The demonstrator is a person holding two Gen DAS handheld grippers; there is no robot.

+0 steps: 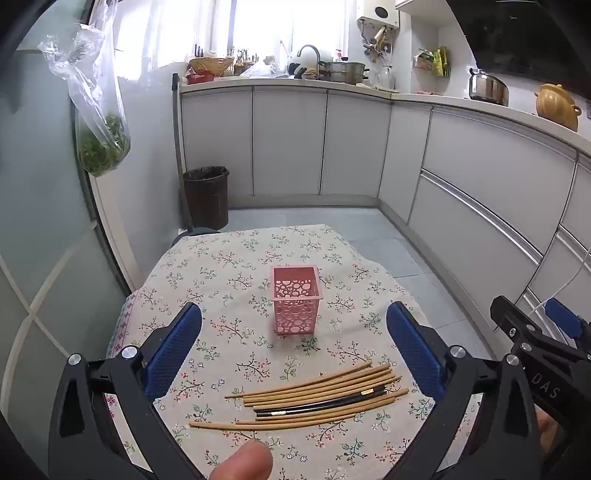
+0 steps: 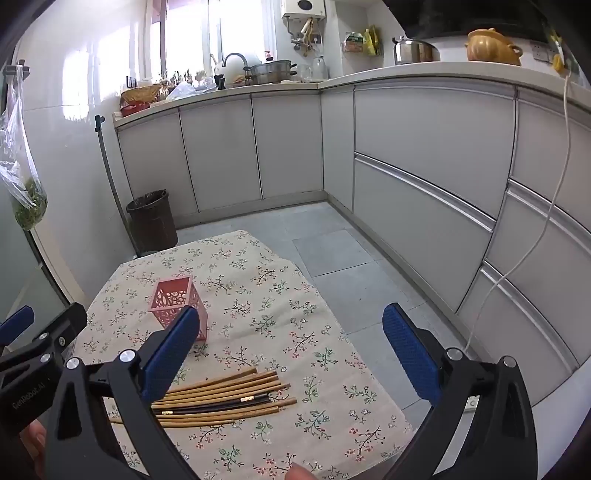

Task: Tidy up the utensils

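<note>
Both the left gripper [image 1: 294, 325] and right gripper [image 2: 291, 332] hover spread wide, holding nothing. The chopsticks [image 1: 314, 400] lie bundled on the floral tablecloth [image 1: 229, 266], near the empty pink holder [image 1: 296, 299]; nothing looks sorted yet

Bright daylight through the window [image 1: 258, 29], far ahead of the tongs. Pale cabinets [image 1: 288, 144] wrapped round the corner, running off right. Grey floor tiles [image 2: 332, 254] beyond the floral tablecloth [image 1: 221, 266]. Dark bin [image 1: 206, 195] stood ahead and left; bag of greens [image 1: 99, 144] hung further left. Steel pot [image 2: 413, 50] sat up right.
</note>
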